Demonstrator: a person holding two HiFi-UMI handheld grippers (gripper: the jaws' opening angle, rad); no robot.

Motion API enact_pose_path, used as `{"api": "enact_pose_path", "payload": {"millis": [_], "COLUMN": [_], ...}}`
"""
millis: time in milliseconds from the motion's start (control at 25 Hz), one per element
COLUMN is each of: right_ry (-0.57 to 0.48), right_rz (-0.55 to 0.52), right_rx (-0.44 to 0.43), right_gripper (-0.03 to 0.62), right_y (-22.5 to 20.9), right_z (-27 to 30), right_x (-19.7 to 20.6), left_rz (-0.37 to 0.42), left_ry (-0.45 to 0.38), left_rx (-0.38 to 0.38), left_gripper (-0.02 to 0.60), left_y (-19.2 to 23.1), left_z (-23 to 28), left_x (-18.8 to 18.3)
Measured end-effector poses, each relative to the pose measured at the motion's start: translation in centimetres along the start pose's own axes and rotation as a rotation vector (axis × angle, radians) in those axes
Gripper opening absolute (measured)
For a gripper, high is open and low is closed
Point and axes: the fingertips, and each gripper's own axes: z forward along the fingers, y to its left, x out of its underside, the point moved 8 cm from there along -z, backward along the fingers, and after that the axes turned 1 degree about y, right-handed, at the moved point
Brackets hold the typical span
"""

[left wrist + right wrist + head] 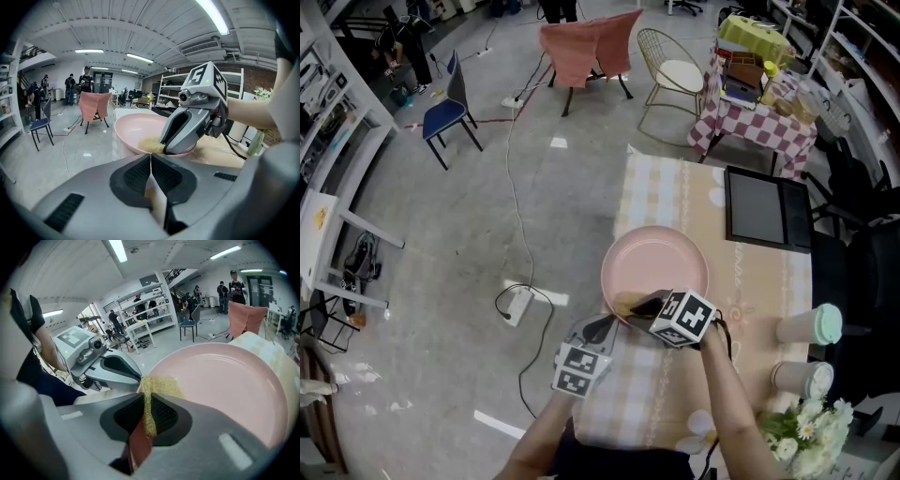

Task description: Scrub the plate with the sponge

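Note:
A pink plate [661, 258] lies on the checked tablecloth near the table's left edge. My right gripper [639, 305] is shut on a yellowish sponge [628, 303] that rests on the plate's near inner side. In the right gripper view the sponge [157, 385] sticks out from between the jaws onto the plate [225, 380]. My left gripper [607, 326] comes in from the lower left, shut, with its tips at the plate's near rim. In the left gripper view the plate [136, 129] sits just past the closed jaws, and the sponge [150, 144] lies under the right gripper [168, 145].
A black tablet [766, 208] lies on the table [741, 281] at the far right. Two pale cups [811, 323] [803, 378] and white flowers [806, 427] stand at the right near side. On the floor to the left are a power strip [517, 305] and its cable.

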Motion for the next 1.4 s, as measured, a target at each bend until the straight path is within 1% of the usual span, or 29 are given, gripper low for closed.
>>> {"api": "enact_pose_path", "payload": {"millis": [400, 680, 880, 1000, 1080, 1200, 1400], "right_ry": [-0.017, -0.023, -0.063, -0.085, -0.088, -0.09, -0.126], "right_rz": [0.003, -0.006, 0.014, 0.005, -0.013, -0.037, -0.063], "right_rx": [-0.04, -0.041, -0.067, -0.086, -0.067, -0.011, 0.104], "right_gripper": [0.044, 0.044, 0.044, 0.044, 0.043, 0.044, 0.044], "right_y": [0.4, 0.7, 1.1, 1.5, 1.6, 1.4, 0.9], "right_z": [-0.5, -0.6, -1.0, -1.5, -2.2, -3.5, -6.0], "right_x": [0.0, 0.1, -0.3, -0.5, -0.5, -0.7, -1.4], "left_rz": [-0.001, -0.002, -0.005, -0.006, -0.008, -0.01, -0.013], "left_ry": [-0.001, 0.0, -0.003, -0.004, -0.005, -0.006, -0.014], "left_rx": [0.003, 0.003, 0.005, 0.005, 0.007, 0.007, 0.005], "left_gripper": [0.017, 0.017, 0.017, 0.017, 0.017, 0.017, 0.017], "left_y": [-0.1, -0.1, 0.0, -0.1, -0.2, 0.0, 0.0], "left_z": [0.1, 0.1, 0.1, -0.1, 0.0, -0.2, -0.4], "left_x": [-0.1, 0.0, 0.0, 0.1, 0.1, 0.0, 0.0]}}
